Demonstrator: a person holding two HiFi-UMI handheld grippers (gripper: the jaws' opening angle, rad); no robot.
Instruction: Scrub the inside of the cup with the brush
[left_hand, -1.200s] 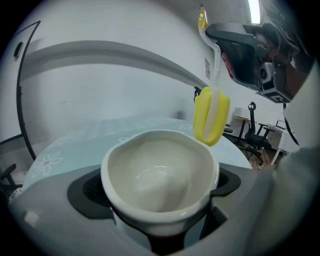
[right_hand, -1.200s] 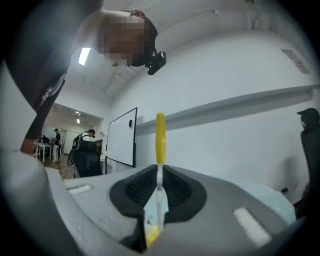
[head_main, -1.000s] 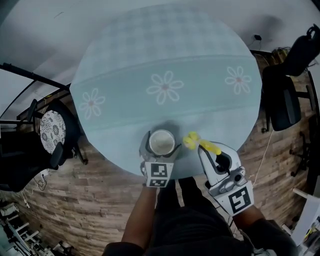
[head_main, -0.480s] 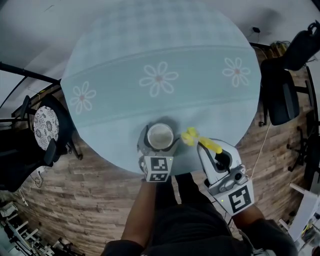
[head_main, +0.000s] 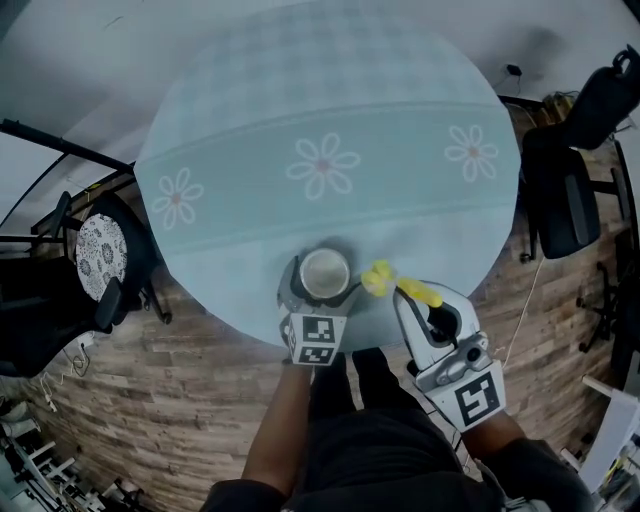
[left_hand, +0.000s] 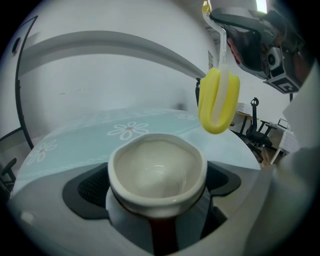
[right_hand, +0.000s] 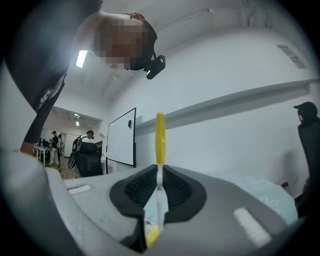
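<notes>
A white cup (head_main: 324, 272) with an empty cream inside (left_hand: 158, 167) stands upright near the round table's front edge, with my left gripper (head_main: 322, 288) shut on it (left_hand: 155, 197). My right gripper (head_main: 415, 300) is shut on the thin handle of a yellow and white brush (right_hand: 159, 197). The brush's yellow head (head_main: 378, 279) hangs in the air just right of the cup's rim and a little above it (left_hand: 218, 101), outside the cup. In the right gripper view the brush stem (right_hand: 160, 145) points up, away from the table.
The pale blue round table (head_main: 330, 110) carries printed daisies. A patterned chair (head_main: 100, 258) stands at its left, black office chairs (head_main: 565, 205) at its right. People and a whiteboard (right_hand: 122, 137) are far off in the room. Wooden floor surrounds the table.
Cup and brush keep the same places relative to each other. The head camera has shifted slightly, so the table slides a little in view.
</notes>
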